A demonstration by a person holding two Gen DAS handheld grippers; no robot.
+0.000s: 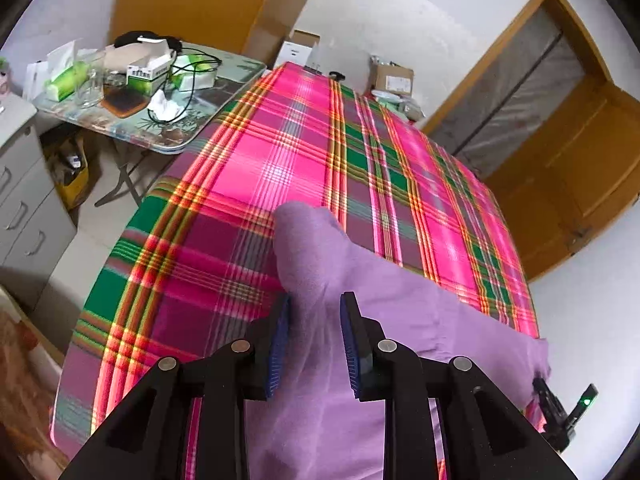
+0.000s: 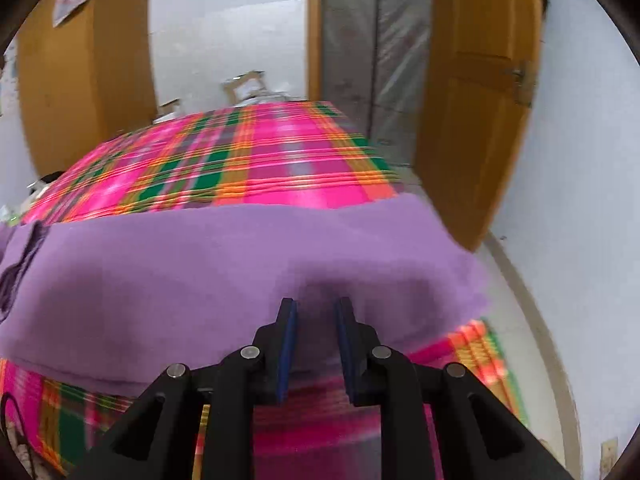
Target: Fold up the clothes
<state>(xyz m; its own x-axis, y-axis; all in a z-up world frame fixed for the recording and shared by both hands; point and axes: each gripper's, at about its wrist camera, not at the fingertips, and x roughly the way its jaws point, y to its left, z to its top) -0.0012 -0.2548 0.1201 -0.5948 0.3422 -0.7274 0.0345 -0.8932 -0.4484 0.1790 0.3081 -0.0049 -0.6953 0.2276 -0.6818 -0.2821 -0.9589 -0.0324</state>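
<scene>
I'm gripping the soft purple fleece garment (image 1: 320, 264) in both left tongs (image 1: 314, 300) and right tongs (image 2: 316, 304), bunched along the plaid-covered bed's (image 1: 248, 168) near edge.

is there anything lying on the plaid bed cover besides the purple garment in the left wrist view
No, in the left wrist view only the purple garment lies on the plaid bed cover; the clutter sits on the side table beside it.

Motion blur is smearing the plaid bed cover (image 2: 280, 152); the purple garment (image 1: 320, 420) is running off the lower frame edge.
</scene>
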